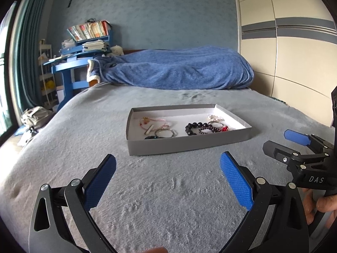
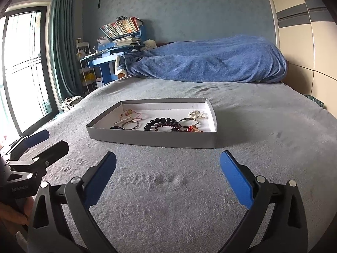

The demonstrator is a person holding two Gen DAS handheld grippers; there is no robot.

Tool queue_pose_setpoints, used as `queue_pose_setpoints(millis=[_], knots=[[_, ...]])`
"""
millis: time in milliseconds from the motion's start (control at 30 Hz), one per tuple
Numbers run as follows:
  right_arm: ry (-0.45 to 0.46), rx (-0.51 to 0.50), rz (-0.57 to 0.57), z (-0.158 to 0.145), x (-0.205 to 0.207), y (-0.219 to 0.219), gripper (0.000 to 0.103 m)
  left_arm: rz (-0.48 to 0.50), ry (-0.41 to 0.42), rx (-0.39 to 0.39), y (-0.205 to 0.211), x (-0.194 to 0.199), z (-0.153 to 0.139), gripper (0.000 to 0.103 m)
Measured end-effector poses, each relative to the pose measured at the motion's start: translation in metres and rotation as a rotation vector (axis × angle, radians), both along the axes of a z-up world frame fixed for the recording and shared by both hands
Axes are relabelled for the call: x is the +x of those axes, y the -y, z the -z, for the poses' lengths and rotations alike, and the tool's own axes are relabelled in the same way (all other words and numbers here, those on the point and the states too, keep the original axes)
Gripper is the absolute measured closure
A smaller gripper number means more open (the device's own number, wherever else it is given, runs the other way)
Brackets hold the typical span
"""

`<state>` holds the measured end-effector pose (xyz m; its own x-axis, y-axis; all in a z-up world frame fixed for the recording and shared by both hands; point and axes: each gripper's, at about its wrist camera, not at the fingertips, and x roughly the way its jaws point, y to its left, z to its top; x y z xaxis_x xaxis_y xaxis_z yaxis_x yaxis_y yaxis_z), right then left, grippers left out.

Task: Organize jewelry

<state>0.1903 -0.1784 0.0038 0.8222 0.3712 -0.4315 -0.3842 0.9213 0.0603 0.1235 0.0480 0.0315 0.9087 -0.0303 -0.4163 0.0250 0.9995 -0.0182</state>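
Observation:
A shallow grey cardboard tray (image 1: 185,143) (image 2: 147,140) lies on the grey bed cover and holds jewelry: a black bead bracelet (image 1: 194,126) (image 2: 162,121), a dark red bead bracelet (image 1: 210,129), metal rings (image 1: 165,132) (image 2: 130,124), a pearl clip (image 1: 215,117) (image 2: 198,113) and a pink cord piece (image 1: 147,121) (image 2: 130,112). My left gripper (image 1: 168,166) is open and empty, just in front of the tray. My right gripper (image 2: 168,165) is open and empty, also short of the tray. Each gripper shows in the other's view, the right one (image 1: 282,142) and the left one (image 2: 52,140).
A rolled blue blanket (image 1: 179,69) (image 2: 210,59) lies across the bed's far end. A blue desk with books (image 1: 84,42) (image 2: 118,40) stands at the far left by a curtain and window (image 2: 23,67). A wardrobe (image 1: 294,42) runs along the right.

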Motion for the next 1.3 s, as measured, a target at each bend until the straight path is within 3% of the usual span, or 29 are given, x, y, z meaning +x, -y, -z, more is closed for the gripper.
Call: queue_pose_setpoints(millis=[1300], knots=[[-0.001, -0.001, 0.006, -0.0005, -0.0005, 0.0044, 0.005, -0.005, -0.014, -0.012, -0.0069, 0.0006, 0.003, 0.005]])
